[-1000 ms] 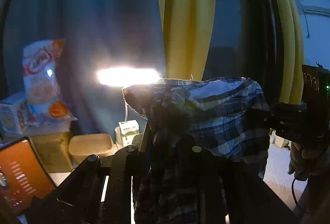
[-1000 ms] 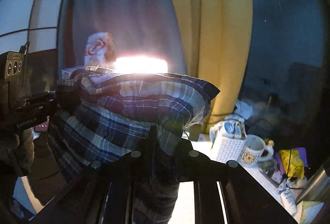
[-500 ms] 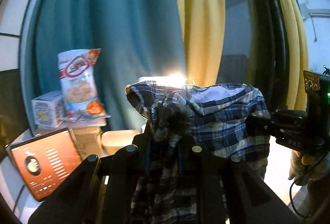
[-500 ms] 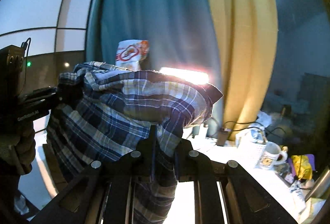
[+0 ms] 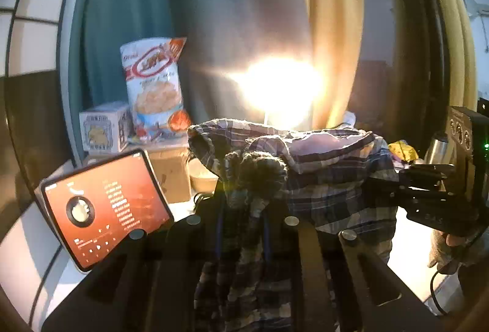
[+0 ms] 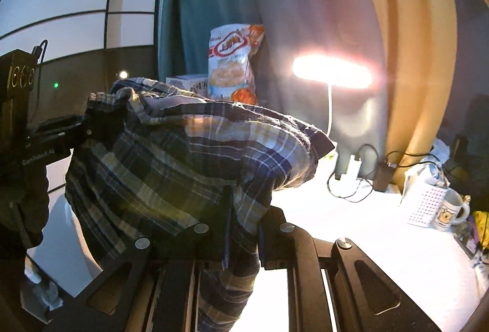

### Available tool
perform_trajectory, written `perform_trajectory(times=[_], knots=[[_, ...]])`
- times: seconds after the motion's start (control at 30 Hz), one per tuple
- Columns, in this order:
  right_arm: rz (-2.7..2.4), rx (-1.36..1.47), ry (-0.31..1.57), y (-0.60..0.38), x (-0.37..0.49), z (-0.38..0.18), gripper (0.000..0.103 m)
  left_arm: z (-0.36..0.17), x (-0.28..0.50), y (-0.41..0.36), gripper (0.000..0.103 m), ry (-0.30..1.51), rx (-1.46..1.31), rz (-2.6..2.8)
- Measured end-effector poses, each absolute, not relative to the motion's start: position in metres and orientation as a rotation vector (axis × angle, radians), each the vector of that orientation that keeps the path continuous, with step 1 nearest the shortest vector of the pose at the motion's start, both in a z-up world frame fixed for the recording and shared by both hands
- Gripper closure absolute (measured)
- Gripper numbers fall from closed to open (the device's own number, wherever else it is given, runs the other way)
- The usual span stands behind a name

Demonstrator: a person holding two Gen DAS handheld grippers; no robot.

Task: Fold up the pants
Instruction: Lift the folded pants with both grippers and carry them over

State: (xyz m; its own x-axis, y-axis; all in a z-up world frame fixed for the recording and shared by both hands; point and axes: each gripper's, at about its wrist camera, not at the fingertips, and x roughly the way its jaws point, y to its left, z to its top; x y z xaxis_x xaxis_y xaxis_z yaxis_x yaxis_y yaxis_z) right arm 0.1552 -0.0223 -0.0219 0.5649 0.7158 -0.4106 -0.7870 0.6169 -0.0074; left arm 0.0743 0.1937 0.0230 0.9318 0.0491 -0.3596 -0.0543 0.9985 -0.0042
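Observation:
The plaid pants (image 5: 330, 179) hang in the air between my two grippers, held by the waistband, with the legs dropping below. My left gripper (image 5: 241, 209) is shut on one end of the waistband. My right gripper (image 6: 241, 209) is shut on the other end of the pants (image 6: 183, 160). The right gripper shows in the left wrist view (image 5: 391, 182) at the right, clamped on the cloth. The left gripper shows in the right wrist view (image 6: 101, 124) at the left, also clamped on the cloth.
A white table (image 6: 366, 240) lies below. A bright lamp (image 6: 333, 72), a snack bag (image 5: 156, 87), a box (image 5: 104, 127), a lit tablet (image 5: 104, 206), a mug (image 6: 449, 209) and cables (image 6: 351, 179) stand along the back. Teal and yellow curtains hang behind.
Both grippers have tilted downward with the pants still held between them. The tablet, the snack bag and the table have come further into view.

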Motion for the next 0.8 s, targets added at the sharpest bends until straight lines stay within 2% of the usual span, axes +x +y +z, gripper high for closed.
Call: perform_trajectory(times=[0.8], knots=[[0.874,-0.194,0.641,0.037,0.264,-0.115,0.090,-0.083,0.176,0.252,0.084,0.676,-0.108,0.084]])
